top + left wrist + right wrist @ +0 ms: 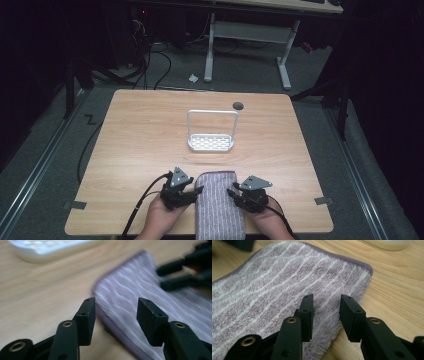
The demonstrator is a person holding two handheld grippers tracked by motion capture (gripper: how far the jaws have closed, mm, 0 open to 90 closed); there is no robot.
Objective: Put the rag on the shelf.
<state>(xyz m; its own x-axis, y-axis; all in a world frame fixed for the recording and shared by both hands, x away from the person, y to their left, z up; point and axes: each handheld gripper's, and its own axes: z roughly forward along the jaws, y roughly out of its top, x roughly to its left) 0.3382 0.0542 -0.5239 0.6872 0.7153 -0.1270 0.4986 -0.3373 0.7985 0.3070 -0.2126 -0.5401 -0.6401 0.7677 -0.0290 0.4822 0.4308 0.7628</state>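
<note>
Your towel (pixel 219 204) lies on the wooden table (pixel 140 140) at the near edge, between your two hands, its long side running toward you and its near end hanging past the table edge. Everything else is best placed from that towel.

Your left gripper (pixel 198 190) sits just left of the towel's far left corner, with your left hand (pixel 161 218) behind it. In the left gripper view its jaws stand wide apart around that left edge, one over bare wood and one over the cloth, holding nothing; the picture is blurred, so you cannot tell whether they touch the fabric.

Your right gripper (pixel 231 192) sits just right of the towel's far right corner. In the right gripper view its jaws are parted by a narrower gap, both over the towel's right edge near the rounded corner, with nothing pinched between them.

Beyond the towel's far end stands a white rack (pixel 211 131) with a tall wire handle, well apart from the cloth, with bare wood between them. A small dark disc (pixel 238 105) lies farther off, past the rack, near the far table edge. Left and right of the towel, outside your hands, the tabletop runs open to both side edges
</note>
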